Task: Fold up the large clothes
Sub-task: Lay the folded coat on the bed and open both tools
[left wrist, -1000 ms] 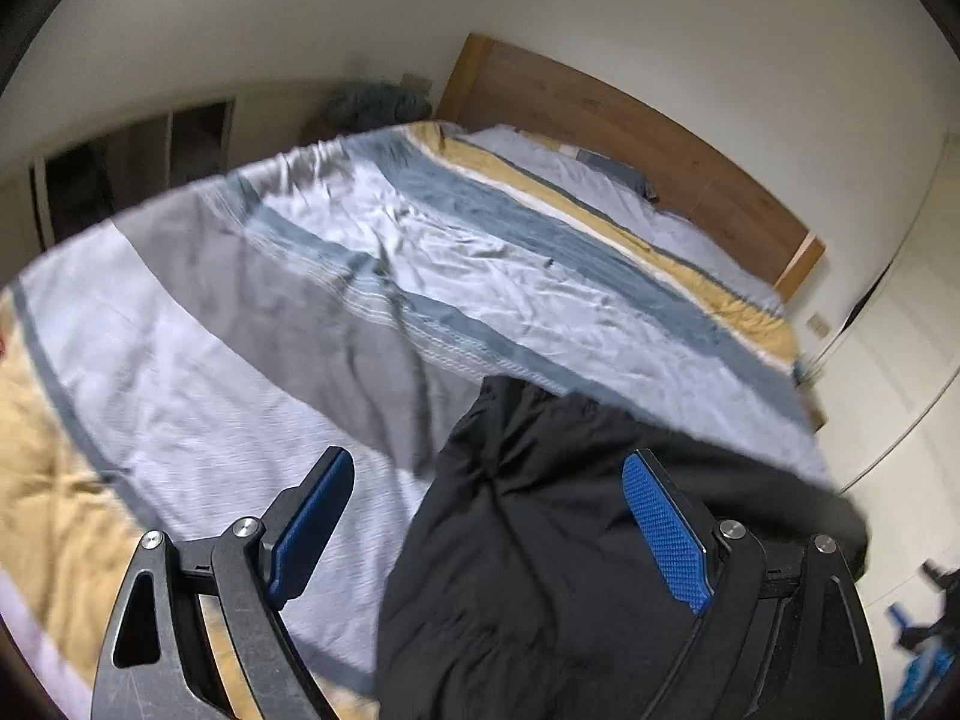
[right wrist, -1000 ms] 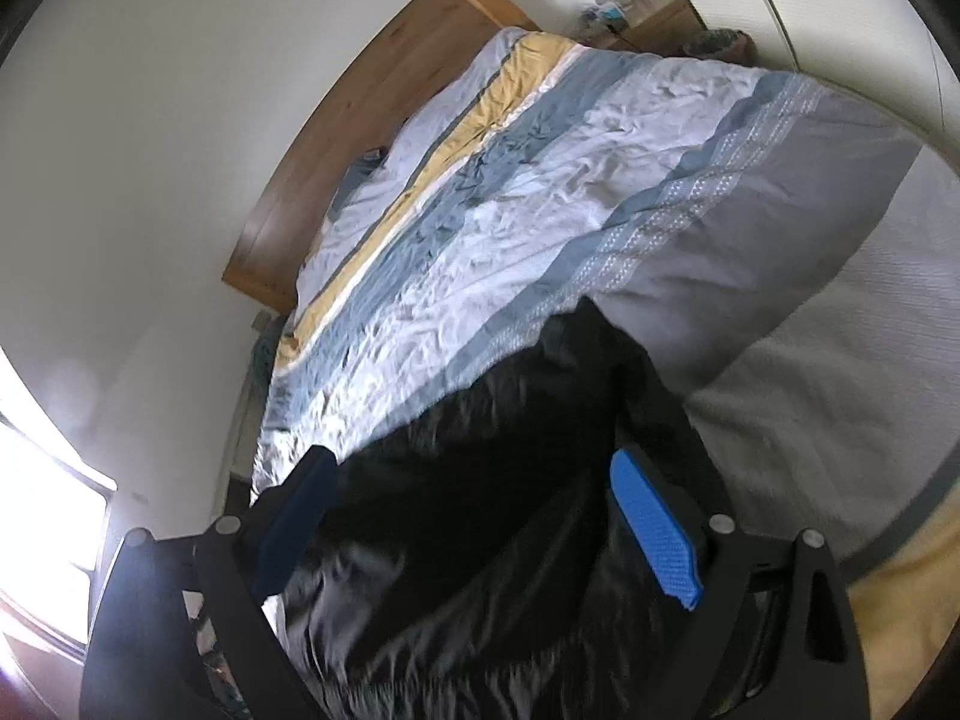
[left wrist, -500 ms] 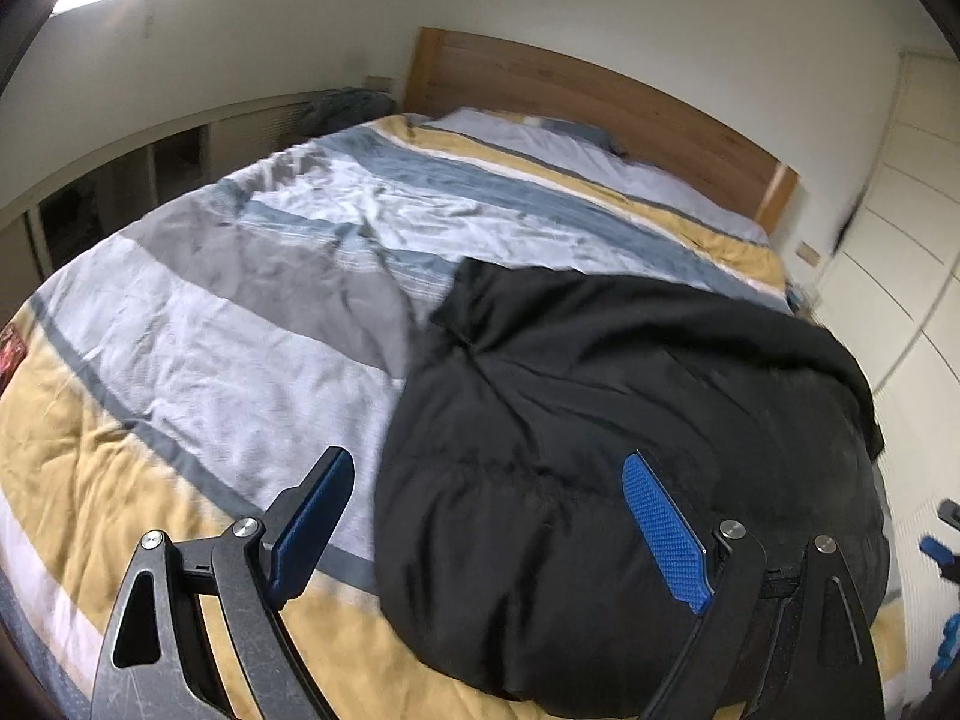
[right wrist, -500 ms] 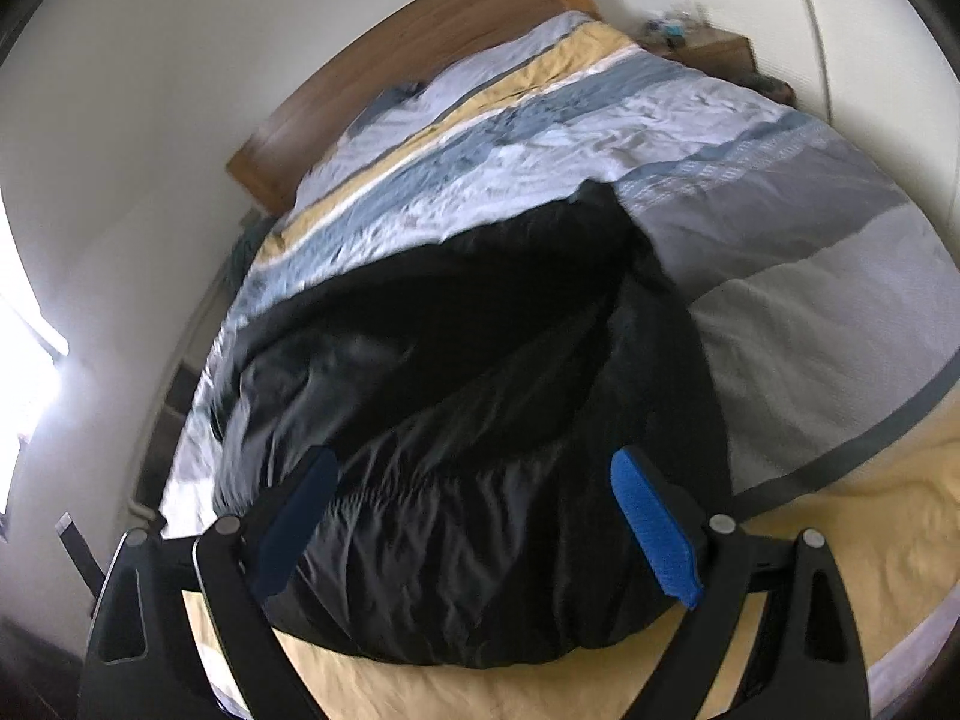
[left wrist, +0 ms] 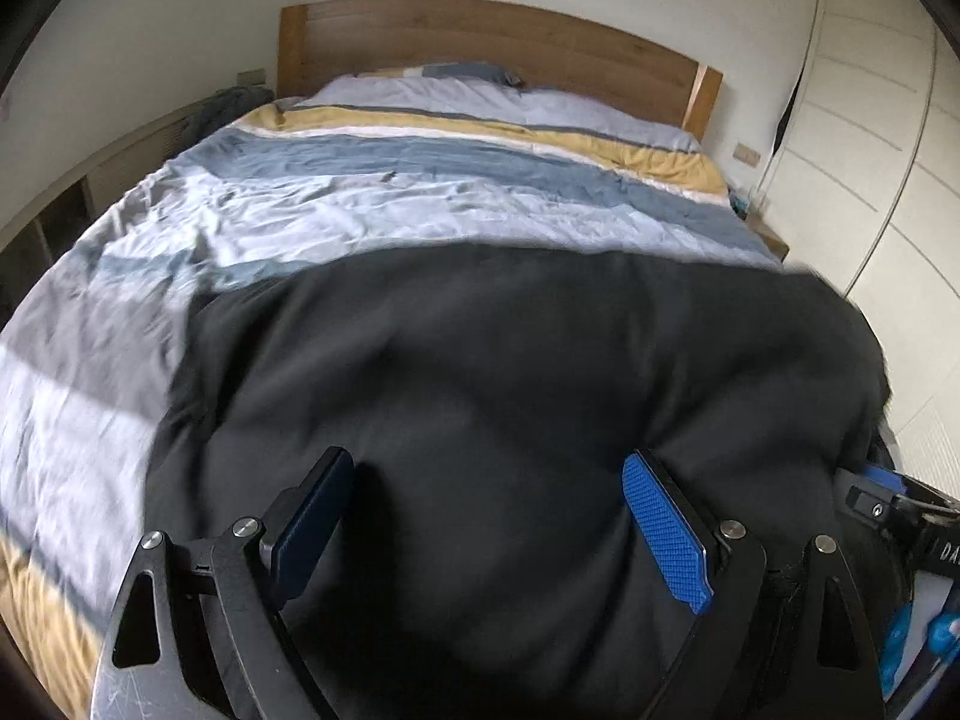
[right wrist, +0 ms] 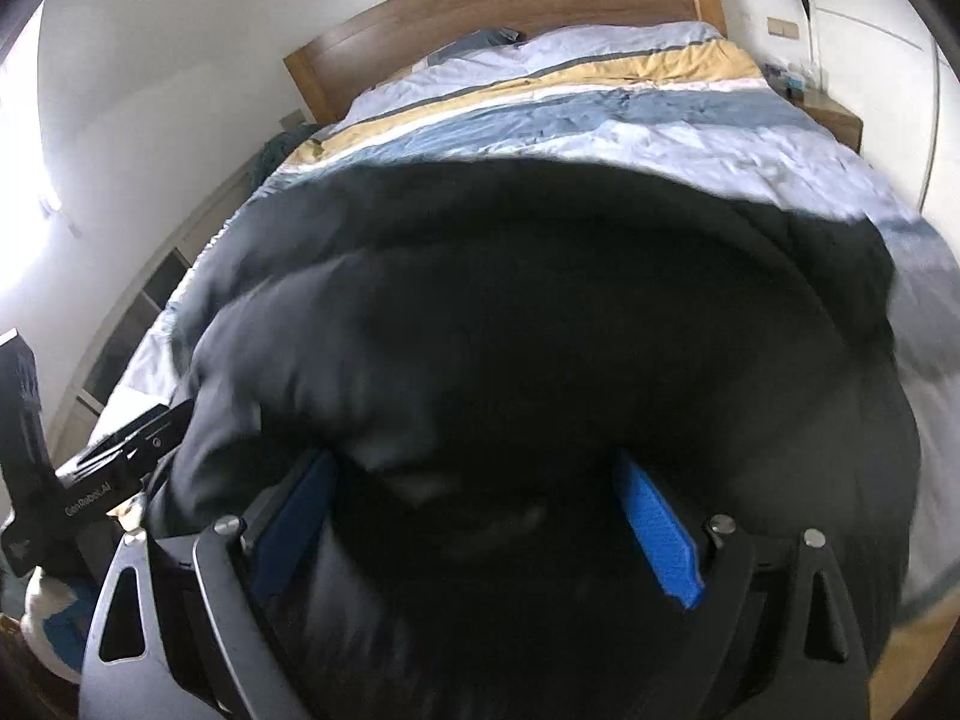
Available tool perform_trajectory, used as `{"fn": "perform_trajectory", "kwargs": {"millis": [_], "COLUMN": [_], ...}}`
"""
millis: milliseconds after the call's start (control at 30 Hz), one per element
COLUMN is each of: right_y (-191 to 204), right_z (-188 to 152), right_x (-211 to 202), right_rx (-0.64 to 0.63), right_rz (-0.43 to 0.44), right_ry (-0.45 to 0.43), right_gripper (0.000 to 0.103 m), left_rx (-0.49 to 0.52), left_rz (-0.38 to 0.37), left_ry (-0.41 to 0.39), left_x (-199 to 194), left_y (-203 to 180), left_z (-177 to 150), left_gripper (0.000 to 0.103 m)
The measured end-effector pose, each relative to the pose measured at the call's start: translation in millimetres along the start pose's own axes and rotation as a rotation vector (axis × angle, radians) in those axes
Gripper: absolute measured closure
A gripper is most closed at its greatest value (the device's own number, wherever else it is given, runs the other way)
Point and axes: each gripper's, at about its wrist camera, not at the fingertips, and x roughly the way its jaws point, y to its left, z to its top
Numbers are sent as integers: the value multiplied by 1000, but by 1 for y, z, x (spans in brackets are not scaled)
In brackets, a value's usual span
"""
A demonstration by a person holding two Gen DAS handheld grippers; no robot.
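At the bed's (left wrist: 420, 204) foot edge, black garment (left wrist: 510, 372) lies bunched—unfolded; left gripper (left wrist: 510, 516) gapes wide, empty—right gripper (right wrist: 480, 510) likewise.

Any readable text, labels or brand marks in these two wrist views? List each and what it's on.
"GenRobot.AI": white print on the left gripper body, at the left edge of the right wrist view.
"DA": white letters, cut off by the picture's edge, on the right gripper body in the left wrist view; the rest is unreadable.
Nothing readable on the black garment, duvet or headboard.
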Motion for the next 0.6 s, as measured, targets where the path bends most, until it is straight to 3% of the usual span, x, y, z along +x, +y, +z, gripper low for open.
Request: {"fn": "perform_trajectory", "kwargs": {"millis": [267, 433, 600], "right_y": [-25, -63, -120], "right_z": [62, 80, 75], "right_x": [71, 104, 102], "right_rx": [20, 88, 130], "right_rz": [-13, -16, -40], "right_ry": [62, 96, 97], "right_gripper": [3, 3, 3], "left_rx": [28, -28, -85], "left_rz": [51, 46, 0], "left_ry": [66, 126, 142], "left_x": [79, 116, 123], "left_y": [-15, 1, 29], "left_z": [60, 66, 64], "left_gripper": [12, 4, 2]}}
